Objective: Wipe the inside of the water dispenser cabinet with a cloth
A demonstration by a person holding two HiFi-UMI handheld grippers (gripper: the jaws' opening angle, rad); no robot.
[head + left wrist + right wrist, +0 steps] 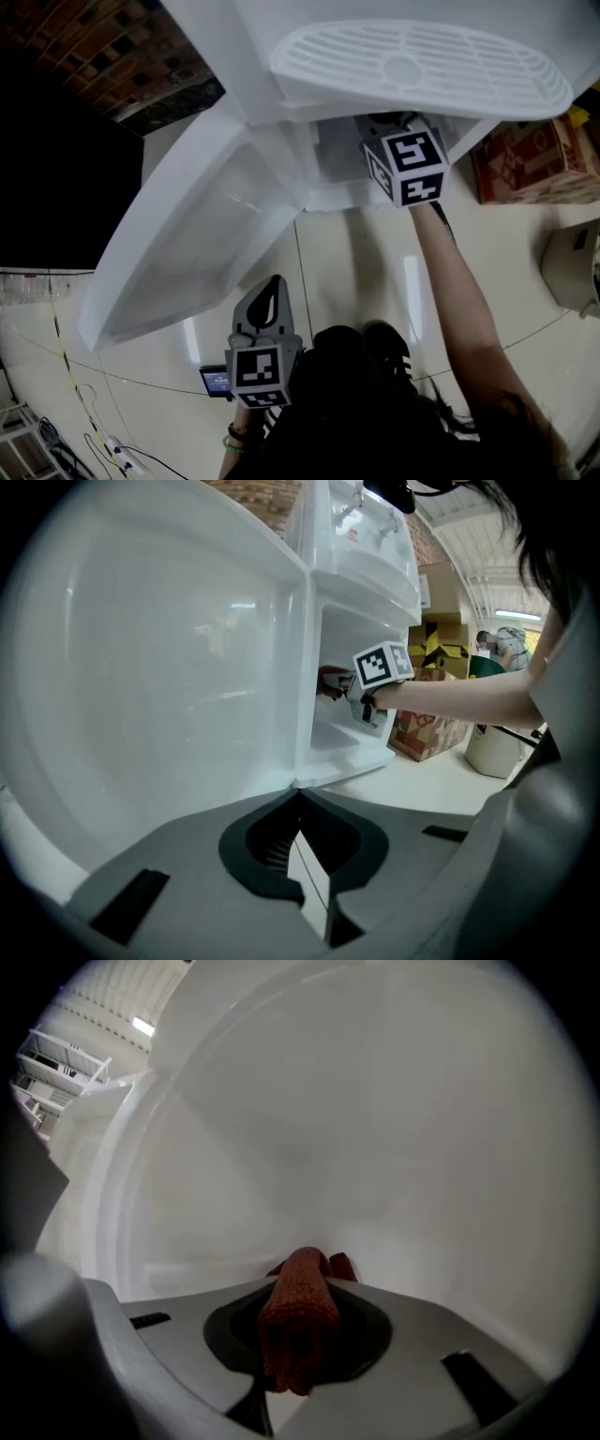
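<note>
Right claw (298, 1340) grips cloth (300, 1293) (head view hides it).

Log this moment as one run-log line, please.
phase: wiping inside cabinet | right gripper: shut on red cloth, inside cabinet | left gripper: shut, empty, outside | cabinet door: open
</note>
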